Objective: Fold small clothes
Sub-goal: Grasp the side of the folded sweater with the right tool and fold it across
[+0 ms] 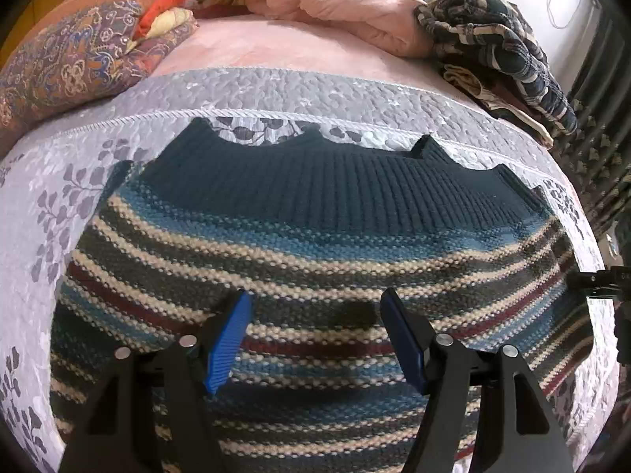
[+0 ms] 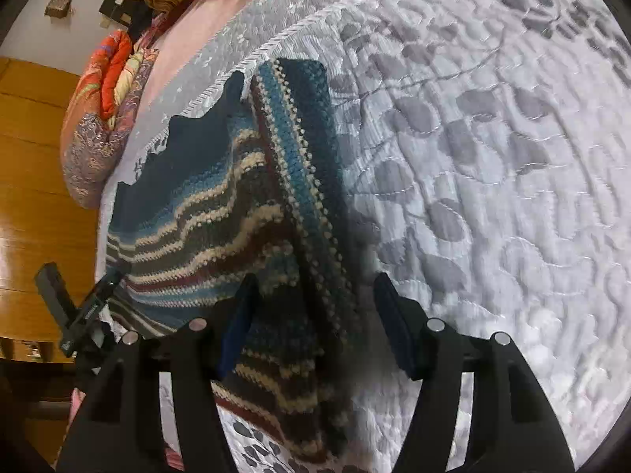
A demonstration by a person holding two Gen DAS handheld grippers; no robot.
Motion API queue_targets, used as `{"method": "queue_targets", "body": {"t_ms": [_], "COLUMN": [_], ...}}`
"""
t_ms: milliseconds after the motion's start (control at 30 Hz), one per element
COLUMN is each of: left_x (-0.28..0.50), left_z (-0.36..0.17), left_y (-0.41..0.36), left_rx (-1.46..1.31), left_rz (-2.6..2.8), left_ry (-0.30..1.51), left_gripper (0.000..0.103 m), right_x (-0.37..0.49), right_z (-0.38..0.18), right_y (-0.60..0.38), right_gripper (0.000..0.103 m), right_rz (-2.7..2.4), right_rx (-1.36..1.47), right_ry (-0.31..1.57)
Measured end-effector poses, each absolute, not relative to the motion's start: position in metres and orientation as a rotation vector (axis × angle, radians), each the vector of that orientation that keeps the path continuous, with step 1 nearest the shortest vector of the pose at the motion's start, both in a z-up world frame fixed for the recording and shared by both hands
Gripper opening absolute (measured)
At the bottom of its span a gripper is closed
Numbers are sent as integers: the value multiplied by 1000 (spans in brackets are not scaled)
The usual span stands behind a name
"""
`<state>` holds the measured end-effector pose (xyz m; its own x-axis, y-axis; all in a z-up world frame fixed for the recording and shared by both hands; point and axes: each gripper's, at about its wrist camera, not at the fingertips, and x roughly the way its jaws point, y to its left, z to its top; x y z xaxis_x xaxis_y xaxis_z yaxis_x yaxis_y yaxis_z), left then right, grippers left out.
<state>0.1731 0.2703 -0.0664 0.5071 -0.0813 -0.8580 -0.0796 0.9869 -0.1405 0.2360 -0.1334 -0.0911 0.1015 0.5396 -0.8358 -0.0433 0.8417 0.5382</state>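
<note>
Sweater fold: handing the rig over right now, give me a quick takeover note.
Left gripper: open, holding nothing, hovering over the middle of the striped sweater.
Right gripper: open, fingers straddling the sweater's folded side panel, not clamped on it.
Sweater lies on the grey leaf-print quilt, dark ribbed hem toward the far edge of the bed.
Done: one side appears folded in over the body.
Left: probably fold the other side, then fold in half and tidy; the near part is hidden by the grippers.
Another striped knit sits piled at the far right corner, untouched.
</note>
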Motion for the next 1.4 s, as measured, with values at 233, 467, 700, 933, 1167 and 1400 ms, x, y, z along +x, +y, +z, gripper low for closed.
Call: {"method": "queue_targets", "body": {"t_ms": [233,467,700,933,1167,1400], "left_x": [176,178,180,176,173,171], "left_z": [-70,-76,-73,-53,-39,-35], "left_y": [274,282,299,321,347,364], "left_rx": [-147,-166,-272,-322,-367,-402], "left_rz": [-14,-49,-99,-77,-53,-50], "left_ry": [1045,1046,1052,1022,990,974], "left_gripper": [69,69,68,68,68,68], "right_x": [243,236,231,229,225,220], "right_z": [-97,-81,-40,13,48,46], "right_y": [-117,-118,-102,-36,57,124], "right_gripper": [33,20,19,18,17,16], "right_rz": [509,487,475,508,587,643], "right_rx": [447,441,402,271,80,-16], "right_ry": [1397,1358,1331,1302,1281,1305]}}
